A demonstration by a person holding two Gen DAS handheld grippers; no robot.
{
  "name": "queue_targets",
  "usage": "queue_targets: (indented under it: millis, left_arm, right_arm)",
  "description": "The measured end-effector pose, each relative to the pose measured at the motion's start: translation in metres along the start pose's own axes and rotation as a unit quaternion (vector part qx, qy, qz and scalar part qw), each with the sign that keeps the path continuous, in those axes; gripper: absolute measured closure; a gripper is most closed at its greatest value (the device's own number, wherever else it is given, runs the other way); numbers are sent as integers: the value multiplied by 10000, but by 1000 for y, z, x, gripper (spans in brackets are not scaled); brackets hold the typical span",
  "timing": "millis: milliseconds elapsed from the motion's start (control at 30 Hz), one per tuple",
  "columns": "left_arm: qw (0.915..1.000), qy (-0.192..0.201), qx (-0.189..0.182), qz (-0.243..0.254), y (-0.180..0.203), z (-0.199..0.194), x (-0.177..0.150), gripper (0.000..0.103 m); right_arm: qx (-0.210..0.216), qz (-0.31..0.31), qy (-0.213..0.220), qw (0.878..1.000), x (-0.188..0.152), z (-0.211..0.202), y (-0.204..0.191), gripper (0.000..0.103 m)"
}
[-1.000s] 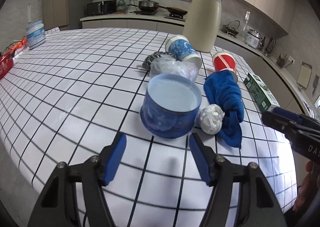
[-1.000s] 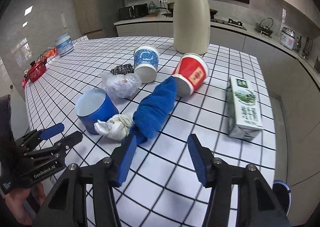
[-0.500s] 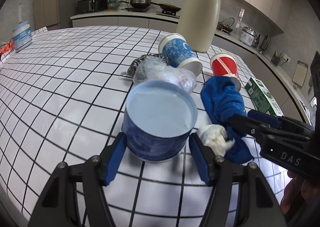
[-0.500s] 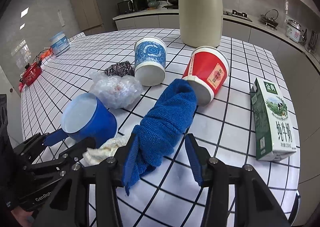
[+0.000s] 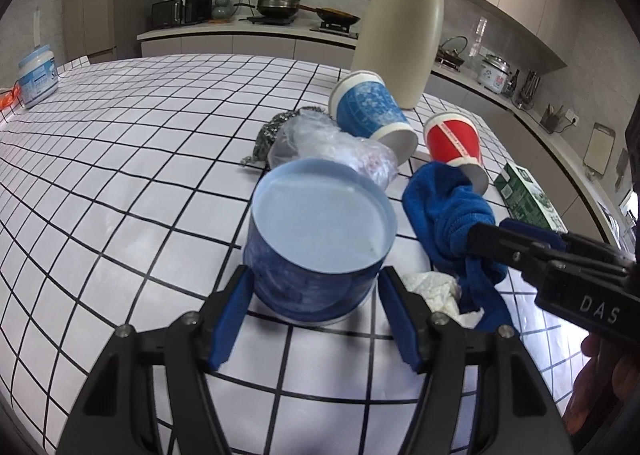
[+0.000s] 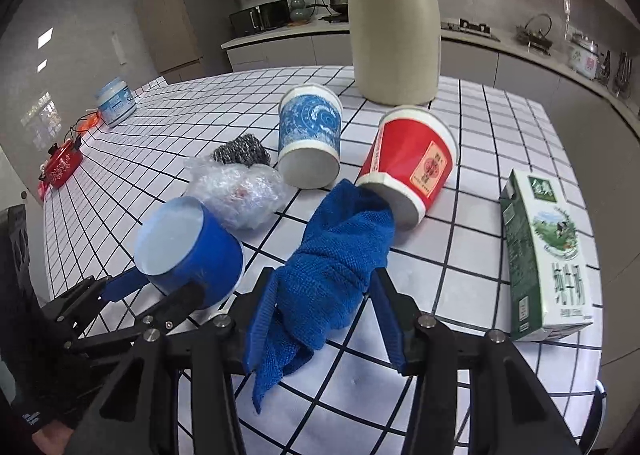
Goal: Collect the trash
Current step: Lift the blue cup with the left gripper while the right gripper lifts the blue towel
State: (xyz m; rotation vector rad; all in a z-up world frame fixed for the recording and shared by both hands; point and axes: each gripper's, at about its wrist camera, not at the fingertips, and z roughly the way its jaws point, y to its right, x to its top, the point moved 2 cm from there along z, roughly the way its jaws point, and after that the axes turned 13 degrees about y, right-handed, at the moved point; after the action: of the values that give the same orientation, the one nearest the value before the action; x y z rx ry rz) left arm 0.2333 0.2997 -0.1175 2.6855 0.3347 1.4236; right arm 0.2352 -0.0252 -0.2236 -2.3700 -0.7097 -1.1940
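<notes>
A blue tub (image 5: 320, 243) lies tipped on the checked table, between the fingers of my left gripper (image 5: 314, 315), which is open around it; it also shows in the right wrist view (image 6: 188, 247). A blue cloth (image 6: 340, 267) lies between the open fingers of my right gripper (image 6: 326, 319); it also shows in the left wrist view (image 5: 452, 219). A crumpled white tissue (image 5: 432, 287) lies beside the tub. A clear plastic bag (image 6: 236, 191), a steel scourer (image 6: 240, 153), a blue paper cup (image 6: 310, 139) and a red paper cup (image 6: 412, 163) lie behind.
A milk carton (image 6: 548, 255) lies at the table's right edge. A tall cream jug (image 6: 394, 23) stands at the back. A white jar (image 6: 116, 103) and a red toy (image 6: 60, 167) sit far left. Kitchen counters run behind.
Both grippers moved forward. The tub now sits between my left fingers and the blue cloth between my right fingers. Both stay open.
</notes>
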Motion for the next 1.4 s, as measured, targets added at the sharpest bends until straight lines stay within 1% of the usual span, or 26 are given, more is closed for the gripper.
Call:
queue_targets:
  millis: [167,200,233,300,333,433,600,667,800,933,1033,1200,1300,1400]
  left_arm:
    - [10000,-15,-82,-28,4,7,5,37]
    - [10000,-12,-93,-18,5,7,5,37]
    - [9999,-3,-111,-10,6,7,5,37]
    - [9999,9,-136,1,8,6,4,37]
    - [9999,19,-138,3,9,5,4,37]
    - [9999,17,-167,13,13,2,2,36]
    - [9999,19,-120,88,19,7,3,31]
    - [9999,20,-72,124,21,11,5,30]
    - [9998,-49,25,191,24,24,11,28]
    - [9997,-117,65,227,28,26,13,29]
    - [9998,-57,-9,184,27,20,10,30]
    - [9996,202,-1,203,25,-1,10,31]
    - [9995,219,19,240,24,-7,9,32]
    - [9995,255,32,174,19,-14,9,32]
  right_arm:
    - [143,79,-194,9997,-4,15,0,53]
    - [161,76,-184,9997,-5,14,0,57]
    - [182,70,-174,9997,-6,12,1,68]
    - [257,113,-75,9996,-8,2,5,77]
    - [237,104,-27,9997,-7,-3,7,79]
    - [153,78,113,9998,-5,-18,15,80]
    - [-26,71,117,9999,-7,-25,32,80]
    - [14,137,5,9999,-11,-20,39,80]
    - [136,125,84,9998,-12,-24,38,80]
    - [210,55,144,9997,-13,-29,33,80]
    - [238,69,128,9996,-15,-31,34,80]
    - [288,60,214,9993,-13,-40,37,80]
    - [309,46,274,9991,-11,-46,37,80]
    - [309,37,277,9991,-11,-50,39,80]
